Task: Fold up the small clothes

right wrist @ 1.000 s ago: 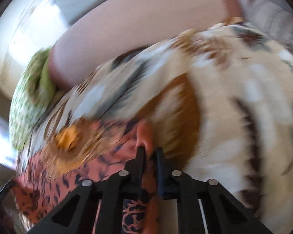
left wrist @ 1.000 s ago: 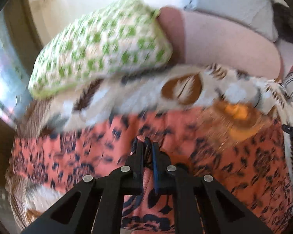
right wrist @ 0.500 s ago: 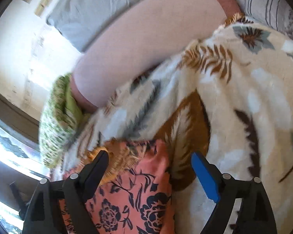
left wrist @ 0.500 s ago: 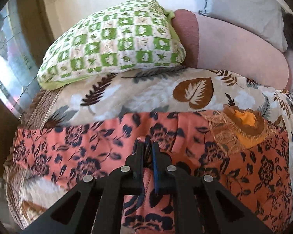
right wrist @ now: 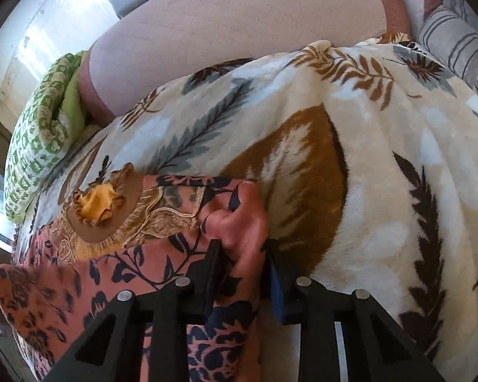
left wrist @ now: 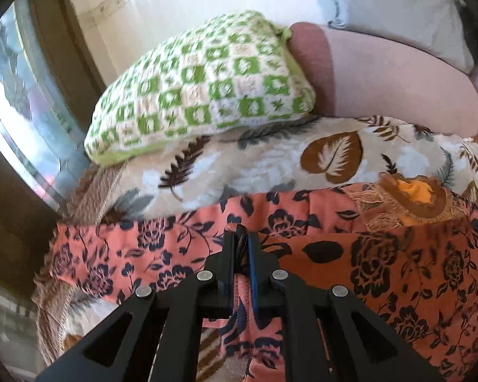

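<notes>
**Both tools on the floral top, right one closing in**

The small salmon-orange garment with dark navy flowers (left wrist: pixel 398 264) is spread on a cream fleece blanket with brown and grey leaves (right wrist: pixel 382 146) covering the bed. Its embroidered brown neckline with a yellow centre (right wrist: pixel 102 207) sits at the far edge. The left tool (left wrist: pixel 241 238) is pinched tight on a fold of the fabric near its middle. The right tool (right wrist: pixel 243 251) has a bunched corner of the garment between its jaws, which are narrowing onto it. A green-and-white checked knit cushion (left wrist: pixel 200 92) lies far left, against a long pinkish bolster (left wrist: pixel 398 76).
</notes>
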`<action>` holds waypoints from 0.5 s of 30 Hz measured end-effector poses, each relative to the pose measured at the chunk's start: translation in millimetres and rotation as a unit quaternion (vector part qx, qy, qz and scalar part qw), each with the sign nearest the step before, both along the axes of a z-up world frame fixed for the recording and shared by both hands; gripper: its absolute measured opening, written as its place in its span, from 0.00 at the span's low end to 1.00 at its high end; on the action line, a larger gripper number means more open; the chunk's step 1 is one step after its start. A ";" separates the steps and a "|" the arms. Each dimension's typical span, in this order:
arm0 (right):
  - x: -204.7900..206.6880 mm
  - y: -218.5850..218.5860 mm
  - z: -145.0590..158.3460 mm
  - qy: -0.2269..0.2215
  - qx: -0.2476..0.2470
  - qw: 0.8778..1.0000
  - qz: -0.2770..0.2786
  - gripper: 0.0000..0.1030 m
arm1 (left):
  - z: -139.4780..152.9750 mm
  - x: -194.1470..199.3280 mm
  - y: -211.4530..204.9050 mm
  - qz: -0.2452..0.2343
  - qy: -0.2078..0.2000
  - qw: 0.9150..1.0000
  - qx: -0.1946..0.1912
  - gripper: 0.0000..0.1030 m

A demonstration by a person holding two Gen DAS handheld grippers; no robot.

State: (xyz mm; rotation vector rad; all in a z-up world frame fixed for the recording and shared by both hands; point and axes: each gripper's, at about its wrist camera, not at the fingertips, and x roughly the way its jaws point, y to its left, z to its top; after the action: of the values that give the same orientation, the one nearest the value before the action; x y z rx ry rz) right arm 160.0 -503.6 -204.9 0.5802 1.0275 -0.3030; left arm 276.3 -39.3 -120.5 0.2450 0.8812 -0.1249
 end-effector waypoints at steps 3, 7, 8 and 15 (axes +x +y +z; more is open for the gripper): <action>-2.2 -4.8 6.6 0.004 -0.048 0.999 -0.020 0.23 | -9.7 9.8 -3.6 -0.001 0.003 1.000 -0.003 0.07; -19.7 -34.2 6.9 0.028 -0.077 0.992 -0.091 0.18 | -26.2 29.6 -32.9 -0.015 -0.016 0.998 0.063 0.08; -28.9 -46.2 8.1 0.010 -0.047 0.993 -0.109 0.19 | -32.8 38.6 -36.7 -0.012 -0.014 0.997 0.081 0.09; -33.4 -35.0 53.9 -0.108 -0.003 0.991 -0.073 0.20 | -49.2 70.1 14.3 0.096 0.019 0.988 0.116 0.12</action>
State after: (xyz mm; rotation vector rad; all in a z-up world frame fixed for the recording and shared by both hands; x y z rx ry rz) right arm 126.6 -538.6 -151.0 0.6690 0.7767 -0.3647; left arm 346.4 -25.0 -169.7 0.3738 0.9529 0.1528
